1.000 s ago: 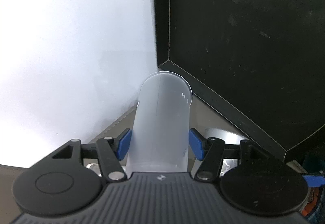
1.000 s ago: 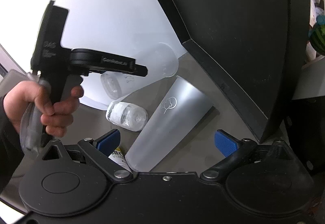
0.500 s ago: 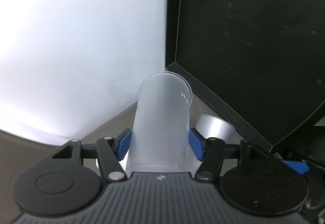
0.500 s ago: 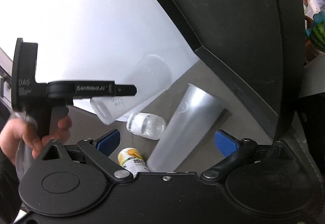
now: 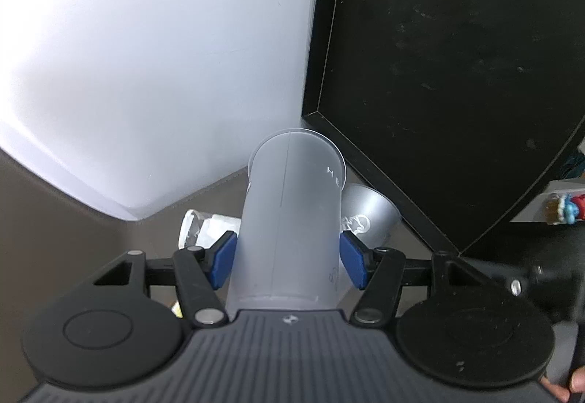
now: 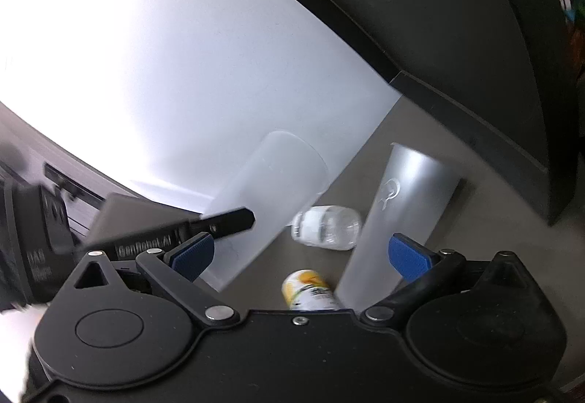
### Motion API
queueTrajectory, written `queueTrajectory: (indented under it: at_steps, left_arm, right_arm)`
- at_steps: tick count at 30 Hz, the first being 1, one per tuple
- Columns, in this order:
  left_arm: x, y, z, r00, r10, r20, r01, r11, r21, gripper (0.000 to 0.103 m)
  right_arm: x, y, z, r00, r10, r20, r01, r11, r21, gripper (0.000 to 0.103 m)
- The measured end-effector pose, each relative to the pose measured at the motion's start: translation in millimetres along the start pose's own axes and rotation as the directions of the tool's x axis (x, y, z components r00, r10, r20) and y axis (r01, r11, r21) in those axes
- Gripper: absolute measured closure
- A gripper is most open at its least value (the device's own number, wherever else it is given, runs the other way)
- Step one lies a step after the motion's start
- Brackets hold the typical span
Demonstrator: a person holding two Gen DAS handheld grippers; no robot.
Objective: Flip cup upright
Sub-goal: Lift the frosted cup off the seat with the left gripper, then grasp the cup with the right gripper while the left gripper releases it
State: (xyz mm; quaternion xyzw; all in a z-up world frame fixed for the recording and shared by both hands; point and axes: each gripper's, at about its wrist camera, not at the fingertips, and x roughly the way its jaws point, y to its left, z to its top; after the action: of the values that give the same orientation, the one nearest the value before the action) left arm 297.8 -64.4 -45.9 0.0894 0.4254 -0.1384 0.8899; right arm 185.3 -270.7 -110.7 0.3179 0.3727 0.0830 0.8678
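Observation:
My left gripper [image 5: 289, 262] is shut on a frosted translucent cup [image 5: 289, 220], blue pads on its two sides, holding it in the air with its rim pointing away and upward. The same cup [image 6: 267, 191] shows in the right wrist view, tilted, with the left gripper's finger across it. A second frosted cup with a logo [image 6: 398, 220] lies on its side on the grey table. My right gripper [image 6: 299, 253] is open and empty, its right pad in front of that lying cup.
A small clear bottle [image 6: 329, 227] lies on the table between the two cups. A yellow-labelled bottle [image 6: 307, 289] lies near my right gripper. A white panel [image 5: 146, 55] and a black panel [image 5: 457, 55] stand behind.
My left gripper has risen with the cup, bringing the table objects below into view. My right gripper has moved toward the lying cup and the left gripper.

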Motion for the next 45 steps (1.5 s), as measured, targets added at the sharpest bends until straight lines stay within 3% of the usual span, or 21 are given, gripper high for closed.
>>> queueTrajectory:
  at_steps: [11, 22, 28, 39, 40, 43, 44, 45]
  left_arm:
    - [-38.1, -14.3, -37.2, 0.999, -0.043, 0.02, 0.043, 0.998, -0.038, 0.043]
    - [-61.8, -23.3, -58.5, 0.995, -0.097, 0.039, 0.099, 0.994, -0.053, 0.043]
    - [-67.2, -33.8, -70.8, 0.99, -0.139, 0.033, 0.14, 0.989, -0.042, 0.043]
    - [-72.6, -40.4, -91.4, 0.992, -0.126, 0.006, 0.126, 0.992, 0.002, 0.043]
    - [-73.4, -40.6, -92.4, 0.992, -0.125, 0.005, 0.125, 0.992, 0.006, 0.043]
    - [-74.8, -40.7, -95.8, 0.994, -0.106, 0.002, 0.106, 0.994, 0.024, 0.043]
    - [-74.6, -40.1, -96.9, 0.995, -0.101, 0.0, 0.101, 0.995, 0.028, 0.042]
    - [-74.1, -39.0, -98.0, 0.995, -0.102, -0.004, 0.102, 0.994, 0.026, 0.042]
  right_arm:
    - [-1.9, -11.5, -0.7, 0.995, 0.098, -0.023, -0.094, 0.986, 0.136, 0.0]
    - [11.2, -18.8, -9.3, 0.975, 0.21, -0.075, -0.177, 0.934, 0.311, 0.0]
    - [17.7, -20.0, -14.7, 0.961, 0.258, -0.101, -0.207, 0.91, 0.36, 0.0]
    - [19.9, -24.0, -16.5, 0.95, 0.288, -0.122, -0.221, 0.894, 0.39, 0.0]
    - [20.1, -23.7, -16.5, 0.949, 0.288, -0.126, -0.22, 0.895, 0.388, 0.001]
    - [20.5, -21.0, -16.4, 0.947, 0.288, -0.141, -0.219, 0.902, 0.371, 0.017]
    - [21.4, -20.0, -15.6, 0.948, 0.283, -0.148, -0.213, 0.906, 0.365, 0.029]
    - [22.7, -19.5, -16.0, 0.948, 0.274, -0.162, -0.203, 0.912, 0.358, 0.028]
